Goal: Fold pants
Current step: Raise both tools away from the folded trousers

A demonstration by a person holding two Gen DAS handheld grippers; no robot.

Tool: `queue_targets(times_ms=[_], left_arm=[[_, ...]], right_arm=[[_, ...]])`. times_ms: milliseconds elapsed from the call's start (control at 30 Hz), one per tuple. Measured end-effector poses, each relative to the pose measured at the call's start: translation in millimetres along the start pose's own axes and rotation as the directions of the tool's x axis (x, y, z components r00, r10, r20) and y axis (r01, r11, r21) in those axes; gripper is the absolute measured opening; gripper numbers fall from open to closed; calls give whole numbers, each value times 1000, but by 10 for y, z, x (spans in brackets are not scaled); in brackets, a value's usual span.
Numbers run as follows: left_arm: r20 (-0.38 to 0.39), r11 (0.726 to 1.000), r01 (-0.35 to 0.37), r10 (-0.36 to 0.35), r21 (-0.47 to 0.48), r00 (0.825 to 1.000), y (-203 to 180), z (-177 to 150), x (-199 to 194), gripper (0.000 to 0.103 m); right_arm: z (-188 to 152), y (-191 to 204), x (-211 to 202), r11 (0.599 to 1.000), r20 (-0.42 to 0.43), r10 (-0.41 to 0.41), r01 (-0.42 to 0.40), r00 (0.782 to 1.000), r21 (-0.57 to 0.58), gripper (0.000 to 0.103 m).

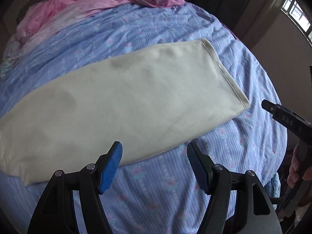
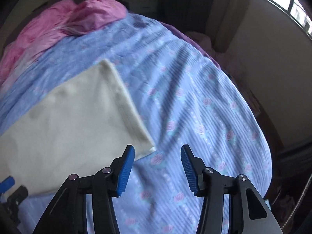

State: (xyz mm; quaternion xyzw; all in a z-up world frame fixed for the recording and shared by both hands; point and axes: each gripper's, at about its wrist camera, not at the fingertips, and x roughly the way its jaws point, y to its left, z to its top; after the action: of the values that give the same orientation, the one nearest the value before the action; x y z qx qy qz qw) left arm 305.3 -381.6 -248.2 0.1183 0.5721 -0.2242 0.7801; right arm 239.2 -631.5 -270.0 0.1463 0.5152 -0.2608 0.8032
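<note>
- Open bedspread (image 2: 195, 101) is seen to the right of the pants (image 2: 74, 117), flat apart from shallow creases — nothing stands on it there.
- The near strip of bedspread in front of the pants' long edge is likewise bare; the left gripper (image 1: 154, 156), jaws apart, hangs over that edge.
- The right gripper (image 2: 157, 159), jaws apart, is held just beside the hem corner (image 2: 152, 149), with nothing lying between them.
- The far end of the bed is taken up by a bunched pink quilt (image 1: 97, 2) — well apart from the pants.
- The wall (image 2: 273, 78) and dim clutter bound the bed's right side.
</note>
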Motion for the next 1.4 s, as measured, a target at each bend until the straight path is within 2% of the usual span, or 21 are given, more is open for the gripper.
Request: queue_targets(times_ms=[200, 333, 467, 633, 733, 767, 900, 1000, 1100, 1167, 1267, 1367, 1400], left_arm=[[32, 994, -38, 41, -103, 999, 486, -454, -505, 68], [52, 985, -54, 63, -164, 997, 886, -786, -849, 68], [71, 975, -71, 88, -210, 994, 1323, -1087, -1151, 68], [77, 974, -78, 97, -212, 992, 1962, -1410, -1410, 69], [72, 979, -80, 95, -189, 993, 2394, -1603, -1530, 70], [72, 980, -78, 93, -181, 993, 2571, -1691, -1564, 73], [48, 974, -115, 127, -193, 991, 3105, -1978, -1622, 73], [23, 959, -142, 153, -246, 988, 3536, -2213, -1631, 74], [9, 943, -161, 172, -292, 985, 3839, -2400, -1580, 74], [-3, 926, -167, 176, -338, 984, 4046, -2503, -1512, 74], [-23, 903, -168, 173, -396, 985, 4276, -2595, -1375, 74], [-30, 892, -172, 175, -419, 984, 4393, -2617, -1218, 74], [-30, 890, -171, 175, -423, 984, 4411, -2625, -1156, 74]], right_arm=[[-241, 643, -599, 973, 18, 164, -159, 986, -170, 50], [-561, 1216, -1079, 920, 19, 260, -242, 965, -309, 50], [-884, 1744, -1508, 861, -4, 347, -320, 938, -396, 50], [-1295, 2387, -1901, 823, -29, 400, -373, 916, -428, 50], [-1576, 2778, -2069, 834, -35, 384, -362, 923, -417, 50], [-1640, 2871, -2101, 837, -35, 383, -363, 923, -409, 50], [-1963, 3316, -2218, 844, -31, 378, -358, 925, -399, 50], [-2206, 3661, -2231, 829, -53, 389, -374, 920, -415, 50], [-2385, 3968, -2159, 799, -94, 419, -415, 903, -435, 50], [-2473, 4161, -2065, 772, -141, 451, -464, 882, -435, 50], [-2553, 4415, -1850, 751, -184, 466, -497, 865, -434, 49], [-2588, 4637, -1600, 738, -203, 476, -514, 856, -436, 43], [-2595, 4705, -1503, 736, -211, 475, -517, 854, -437, 37]])
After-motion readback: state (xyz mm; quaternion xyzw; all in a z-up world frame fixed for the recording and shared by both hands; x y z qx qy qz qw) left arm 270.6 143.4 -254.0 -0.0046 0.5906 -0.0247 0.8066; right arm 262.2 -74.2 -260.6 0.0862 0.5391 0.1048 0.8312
